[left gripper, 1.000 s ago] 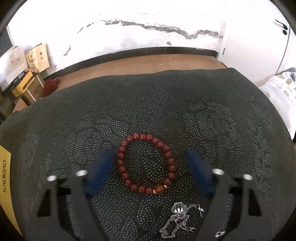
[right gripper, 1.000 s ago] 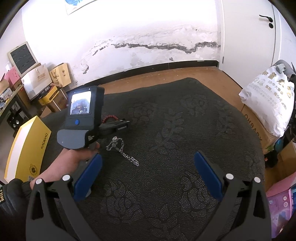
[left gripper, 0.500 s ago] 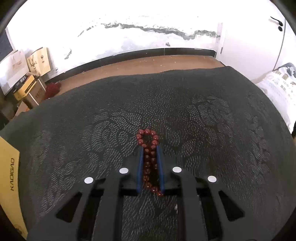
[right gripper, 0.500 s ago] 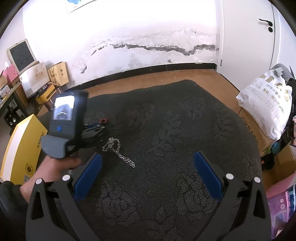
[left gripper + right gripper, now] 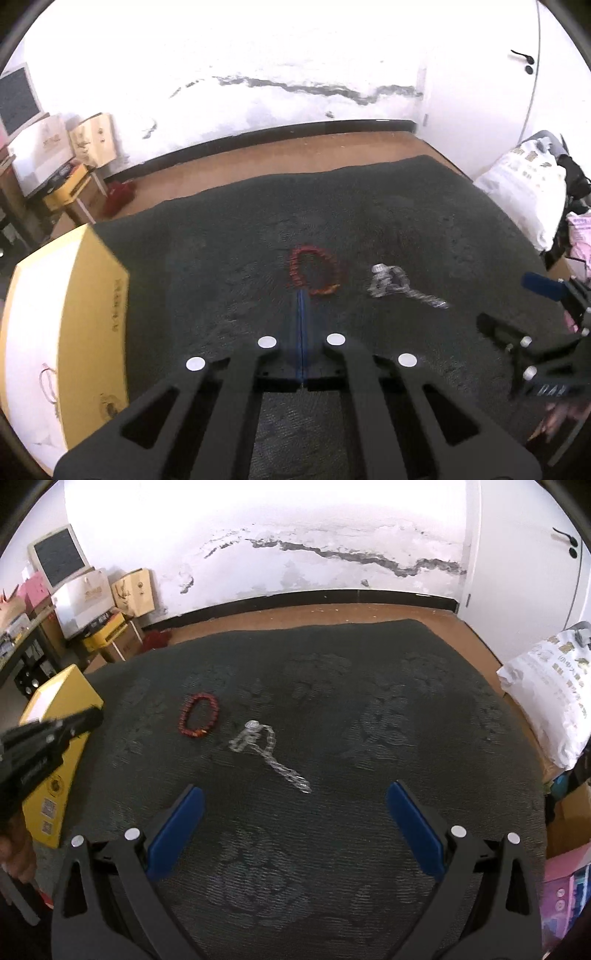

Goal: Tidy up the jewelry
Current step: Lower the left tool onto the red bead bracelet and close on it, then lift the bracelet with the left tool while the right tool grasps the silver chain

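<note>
A red bead bracelet point(image 5: 314, 272) lies as an open ring on the dark patterned cloth point(image 5: 221, 266), just beyond my left gripper point(image 5: 302, 295). That gripper is shut and empty, raised above the cloth. A silver chain point(image 5: 397, 284) lies to the right of the bracelet. In the right wrist view the bracelet point(image 5: 198, 718) and the chain point(image 5: 267, 751) lie ahead of my right gripper point(image 5: 293, 812), which is open and empty. The left gripper shows there at the left edge point(image 5: 83, 718); the right gripper shows in the left wrist view point(image 5: 532, 306).
A yellow and white box stands at the cloth's left edge point(image 5: 62, 332) point(image 5: 61, 716). A white bag point(image 5: 550, 698) and cartons sit off the right side. Boxes and a monitor point(image 5: 59, 559) stand by the far wall.
The left gripper shut on the bracelet half a second ago; now it is pulled back and up, shut with nothing in it, and the bracelet lies on the cloth. The right gripper stayed open.
</note>
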{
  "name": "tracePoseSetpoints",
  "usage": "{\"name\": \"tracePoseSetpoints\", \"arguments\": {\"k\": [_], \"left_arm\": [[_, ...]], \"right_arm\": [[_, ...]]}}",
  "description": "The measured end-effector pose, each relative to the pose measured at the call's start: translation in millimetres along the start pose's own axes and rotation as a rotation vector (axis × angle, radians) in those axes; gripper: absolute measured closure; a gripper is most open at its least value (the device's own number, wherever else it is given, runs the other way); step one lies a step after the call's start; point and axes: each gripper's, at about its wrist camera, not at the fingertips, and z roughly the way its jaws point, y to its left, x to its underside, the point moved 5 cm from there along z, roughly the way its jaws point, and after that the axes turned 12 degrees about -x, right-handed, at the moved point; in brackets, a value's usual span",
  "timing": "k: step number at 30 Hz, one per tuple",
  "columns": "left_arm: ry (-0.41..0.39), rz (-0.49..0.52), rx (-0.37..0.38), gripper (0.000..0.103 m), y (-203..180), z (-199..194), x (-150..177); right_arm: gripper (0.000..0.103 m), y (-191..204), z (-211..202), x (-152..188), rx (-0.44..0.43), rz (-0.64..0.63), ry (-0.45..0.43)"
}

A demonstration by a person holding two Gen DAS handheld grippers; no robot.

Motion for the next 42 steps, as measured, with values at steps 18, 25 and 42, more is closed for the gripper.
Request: {"name": "tracePoseSetpoints", "arguments": {"k": [18,25,42], "left_arm": [[0.141,-0.108,-0.023,0.044,-14.4,144.9,-6.3],[0.072,0.001,-0.085,0.096,-32.9,134.7,-9.3],[0.061,-0.058,-0.093,0.096,29.7,4.1,3.5]], "right_arm": [[0.007,4.3,3.3,-16.1,-0.035,0.050,-0.021],[0.007,-6.4,-1.6,-20.2,-0.034,0.065,-0.040],[0.007,-5.5,62.2,35.8,0.011,0.129,0.112]]}}
